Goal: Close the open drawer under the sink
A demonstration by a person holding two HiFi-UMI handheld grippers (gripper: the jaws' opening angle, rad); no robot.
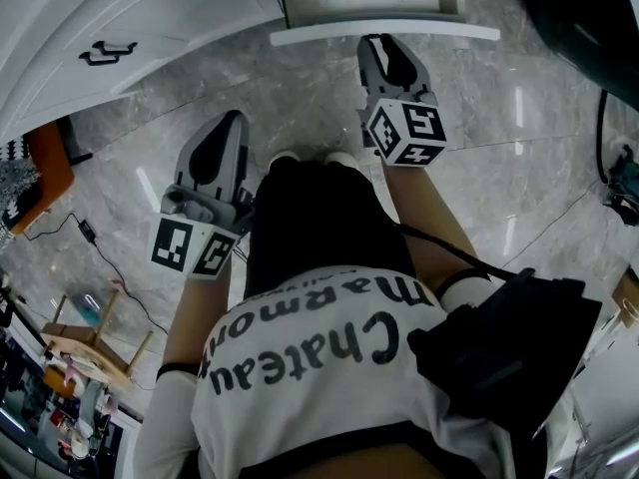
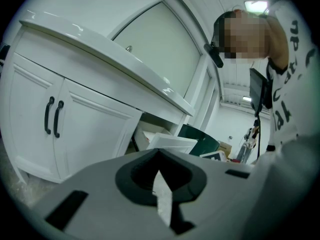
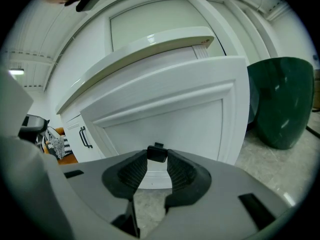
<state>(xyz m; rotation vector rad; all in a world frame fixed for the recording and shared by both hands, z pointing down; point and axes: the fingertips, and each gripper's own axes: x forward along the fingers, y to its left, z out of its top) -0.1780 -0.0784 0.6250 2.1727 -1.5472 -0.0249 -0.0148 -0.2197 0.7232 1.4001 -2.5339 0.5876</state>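
While ribbed jaws clasp its black handle (image 3: 157, 154), panelled white drawer (image 3: 200, 119) — open.

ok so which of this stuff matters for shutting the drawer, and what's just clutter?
Job:
- open drawer
- black handle
- right tongs, on that handle

Lying about:
- wooden stool
- floor cable
- green bin
- cupboard doors
- left tongs, shut
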